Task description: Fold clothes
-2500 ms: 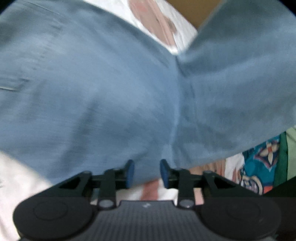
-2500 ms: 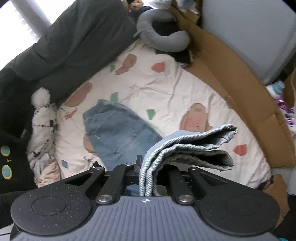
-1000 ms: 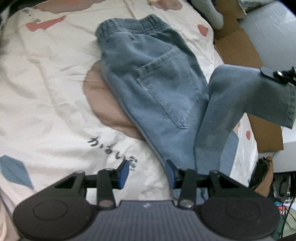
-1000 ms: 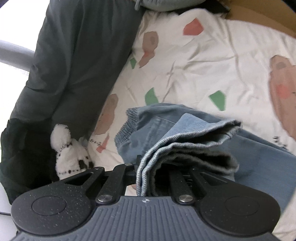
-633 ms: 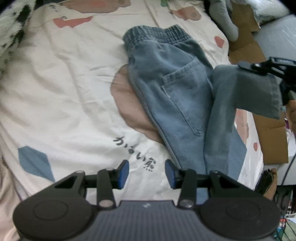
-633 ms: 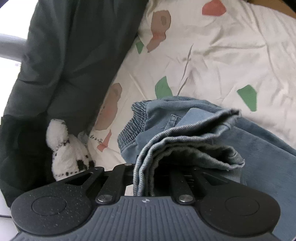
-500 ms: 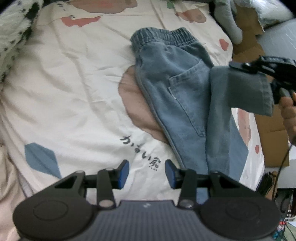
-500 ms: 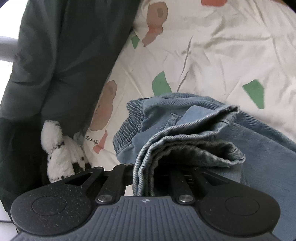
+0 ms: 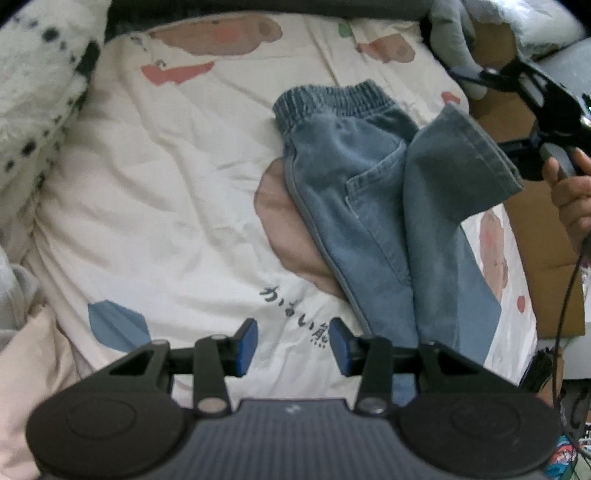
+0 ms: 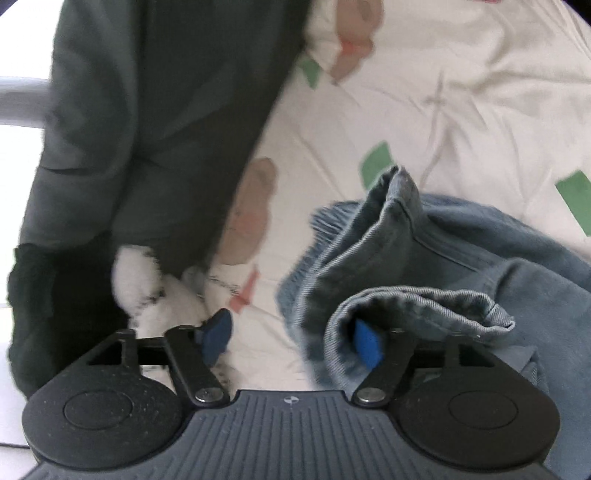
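Blue jeans [image 9: 343, 184] lie on the patterned bed sheet [image 9: 166, 184], elastic waistband [image 9: 332, 98] at the far end. The leg ends [image 9: 461, 155] are folded back over the seat, short of the waistband. My left gripper [image 9: 293, 345] hovers open above the sheet near the fold, with nothing between its blue pads. My right gripper [image 10: 291, 339] is opening. The denim cuff [image 10: 417, 306] drapes loosely over its right finger, and neither pad presses on it. In the left wrist view the right gripper [image 9: 480, 75] hangs just beyond the cuffs, held by a hand [image 9: 569, 192].
A dark grey quilt [image 10: 147, 129] covers the far side of the bed. A white spotted plush [image 10: 155, 288] lies beside it, also in the left wrist view [image 9: 33, 74]. A grey neck pillow [image 9: 450, 33] and brown cardboard [image 9: 546, 240] border the right edge. A cable [image 9: 565, 295] hangs there.
The right jaws have spread apart and no longer pinch the cuffs. The leg ends have come down onto the seat of the jeans. My left gripper has drawn back and up from the fold.
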`<state>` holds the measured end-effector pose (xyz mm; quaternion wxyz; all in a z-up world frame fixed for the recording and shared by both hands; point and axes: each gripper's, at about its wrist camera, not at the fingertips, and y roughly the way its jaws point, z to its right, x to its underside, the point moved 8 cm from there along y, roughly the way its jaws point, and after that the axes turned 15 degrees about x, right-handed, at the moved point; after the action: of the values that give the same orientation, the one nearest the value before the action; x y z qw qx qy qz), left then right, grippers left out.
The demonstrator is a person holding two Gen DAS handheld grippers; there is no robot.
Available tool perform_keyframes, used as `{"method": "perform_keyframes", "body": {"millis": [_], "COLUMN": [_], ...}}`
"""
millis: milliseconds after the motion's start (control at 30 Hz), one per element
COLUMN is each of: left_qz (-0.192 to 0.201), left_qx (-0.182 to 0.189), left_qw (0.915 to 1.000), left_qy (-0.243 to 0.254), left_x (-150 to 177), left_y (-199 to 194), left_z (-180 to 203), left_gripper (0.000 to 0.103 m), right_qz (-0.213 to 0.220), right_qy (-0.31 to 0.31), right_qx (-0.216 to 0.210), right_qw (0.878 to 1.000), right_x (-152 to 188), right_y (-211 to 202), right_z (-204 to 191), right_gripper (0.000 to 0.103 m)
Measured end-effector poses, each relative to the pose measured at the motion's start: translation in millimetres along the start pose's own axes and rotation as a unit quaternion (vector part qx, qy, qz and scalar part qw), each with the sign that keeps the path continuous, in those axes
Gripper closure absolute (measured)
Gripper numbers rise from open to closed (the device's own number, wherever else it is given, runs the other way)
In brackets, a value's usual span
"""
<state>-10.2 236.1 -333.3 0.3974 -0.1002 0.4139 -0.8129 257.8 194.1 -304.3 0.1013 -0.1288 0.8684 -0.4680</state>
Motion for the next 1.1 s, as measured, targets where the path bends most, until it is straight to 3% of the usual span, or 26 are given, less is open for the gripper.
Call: {"method": "perform_keyframes", "body": {"millis": [200,367,467,667,800,1000,1100], "left_qz": [0.017,0.040,0.052,0.059,0.065,0.052,0.038], "left_qx": [-0.003,-0.012,-0.020,-0.033,-0.040,-0.055,-0.066], "left_qw": [0.9997,0.9982,0.9970,0.9966,0.9941,0.9926,0.9924], "left_qy": [0.017,0.042,0.053,0.047,0.077,0.095,0.097], "left_x": [-3,-7,-11,-24,-39,-72,-95], "left_y": [-26,-59,-77,-123,-156,-170,-163], "left_z": [17,36,46,76,103,115,114], "left_gripper": [0.058,0.055,0.054,0.051,0.035,0.032,0.031], "right_qz": [0.037,0.069,0.085,0.113,0.117,0.140,0.148], "right_qy": [0.002,-0.012,-0.020,-0.010,-0.013,-0.019,0.014], "right_qx": [-0.074,-0.074,-0.072,-0.009,-0.026,-0.014,-0.006], "right_qw": [0.997,0.995,0.994,0.993,0.993,0.990,0.989], "right_x": [-1,3,13,32,45,73,77], "right_y": [-53,-107,-141,-185,-195,-175,-159], "right_z": [-18,-25,-20,7,14,45,62], "right_gripper": [0.025,0.023,0.017,0.014,0.014,0.013,0.009]}}
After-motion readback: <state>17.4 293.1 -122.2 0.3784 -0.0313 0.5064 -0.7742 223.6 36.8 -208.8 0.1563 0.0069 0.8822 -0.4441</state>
